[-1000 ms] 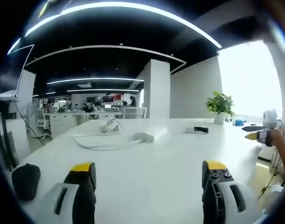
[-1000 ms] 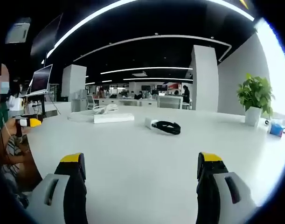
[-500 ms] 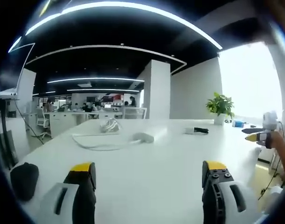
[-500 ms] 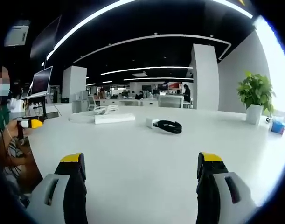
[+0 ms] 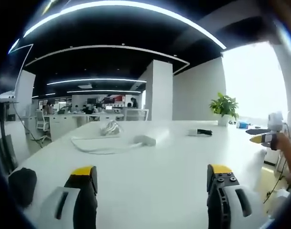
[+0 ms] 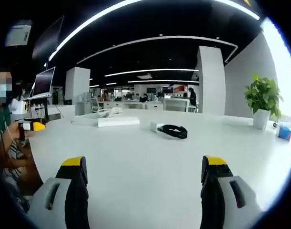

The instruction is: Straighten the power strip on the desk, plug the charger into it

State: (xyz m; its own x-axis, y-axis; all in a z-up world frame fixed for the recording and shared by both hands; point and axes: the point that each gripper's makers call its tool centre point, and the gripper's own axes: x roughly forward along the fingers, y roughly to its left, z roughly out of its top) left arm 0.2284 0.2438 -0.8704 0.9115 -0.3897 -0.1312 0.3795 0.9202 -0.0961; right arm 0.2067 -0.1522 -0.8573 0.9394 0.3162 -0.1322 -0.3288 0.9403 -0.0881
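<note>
left gripper [image 5: 150, 183]: jaws wide apart, nothing between them, held low and level over the desk [image 5: 155, 167]
right gripper [image 6: 143, 183]: likewise spread and empty, pointing across the desk
charger [image 6: 169, 130]: white block with a coiled black cable, well beyond the right jaws
power strip [image 5: 151, 137]: white, lying askew far up the desk, its cord [image 5: 95, 145] looped beside it
risk: nudging the strip could drag the looped cord; a skewed grip on the charger may miss the socket

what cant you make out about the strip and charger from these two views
- Power strip, right gripper view: too far and small to see sockets.
- Charger: prongs unreadable; black cable covers its right end.
- Strip's cord, left gripper view: far end lost in a blurred bundle.
</note>
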